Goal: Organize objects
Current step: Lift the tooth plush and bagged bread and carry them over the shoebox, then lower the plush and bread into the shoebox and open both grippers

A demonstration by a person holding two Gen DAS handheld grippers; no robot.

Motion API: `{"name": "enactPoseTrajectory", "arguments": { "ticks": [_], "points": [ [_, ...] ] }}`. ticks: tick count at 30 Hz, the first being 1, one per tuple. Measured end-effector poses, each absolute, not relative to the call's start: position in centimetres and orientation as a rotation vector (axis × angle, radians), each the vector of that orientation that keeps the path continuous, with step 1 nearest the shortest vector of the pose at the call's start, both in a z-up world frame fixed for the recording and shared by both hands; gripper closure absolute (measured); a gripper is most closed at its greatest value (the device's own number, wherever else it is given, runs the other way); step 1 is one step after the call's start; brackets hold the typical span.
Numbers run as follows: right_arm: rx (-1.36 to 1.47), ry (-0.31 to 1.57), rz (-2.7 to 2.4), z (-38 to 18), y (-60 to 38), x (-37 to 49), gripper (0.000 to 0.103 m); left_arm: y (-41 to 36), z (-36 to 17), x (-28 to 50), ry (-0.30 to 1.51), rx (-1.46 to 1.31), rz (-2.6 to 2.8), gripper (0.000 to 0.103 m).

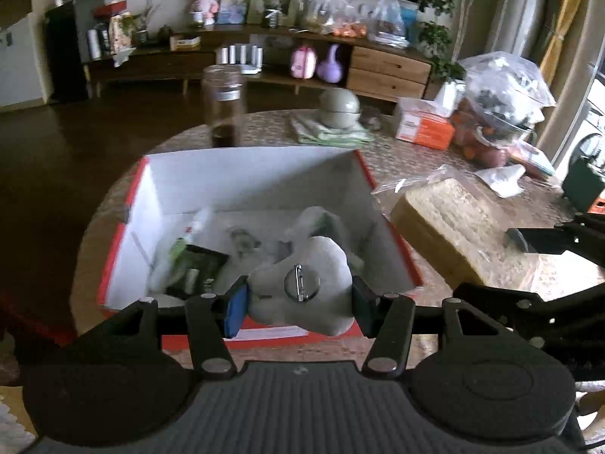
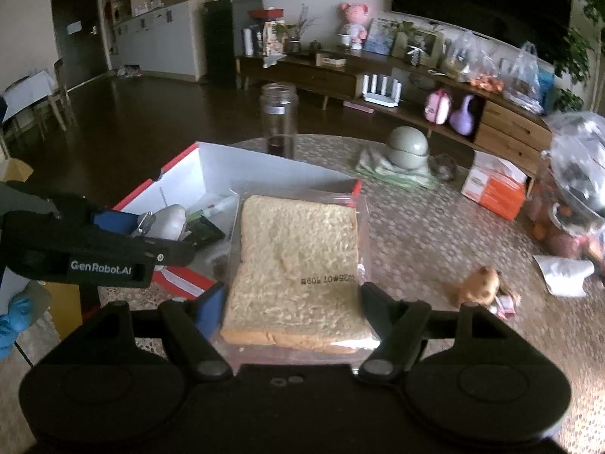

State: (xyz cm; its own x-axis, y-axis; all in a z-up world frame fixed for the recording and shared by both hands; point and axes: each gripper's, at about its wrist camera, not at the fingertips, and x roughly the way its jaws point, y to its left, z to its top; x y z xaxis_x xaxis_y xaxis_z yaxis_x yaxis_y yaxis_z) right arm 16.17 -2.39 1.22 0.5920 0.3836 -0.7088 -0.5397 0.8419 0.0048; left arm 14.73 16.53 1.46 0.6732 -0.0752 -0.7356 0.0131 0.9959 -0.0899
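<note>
While the left gripper [image 1: 298,299] pinches a grey lumpy plush brooch with a round metal pin back [image 1: 302,283] above the near edge of the red-rimmed white cardboard box [image 1: 242,174], the right gripper [image 2: 293,310] clamps a clear-bagged stack of sliced bread [image 2: 298,265], its long axis pointing forward, just right of that box. 1 brown toy [image 2: 480,283] lies farther right.

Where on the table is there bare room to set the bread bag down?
Bare tabletop lies between the red box, the green bowls and the orange carton. It is crowded by the brown toy and the produce bags.
</note>
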Motion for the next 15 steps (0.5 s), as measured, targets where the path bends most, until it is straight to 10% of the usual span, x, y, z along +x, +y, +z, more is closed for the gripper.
{"name": "enactPoseTrajectory", "arguments": {
  "ticks": [15],
  "points": [
    [-0.26,0.796,0.551,-1.1,3.5,20.0,0.028,22.6,0.4,18.0,0.87,-0.038,0.077,0.048]
  ]
}}
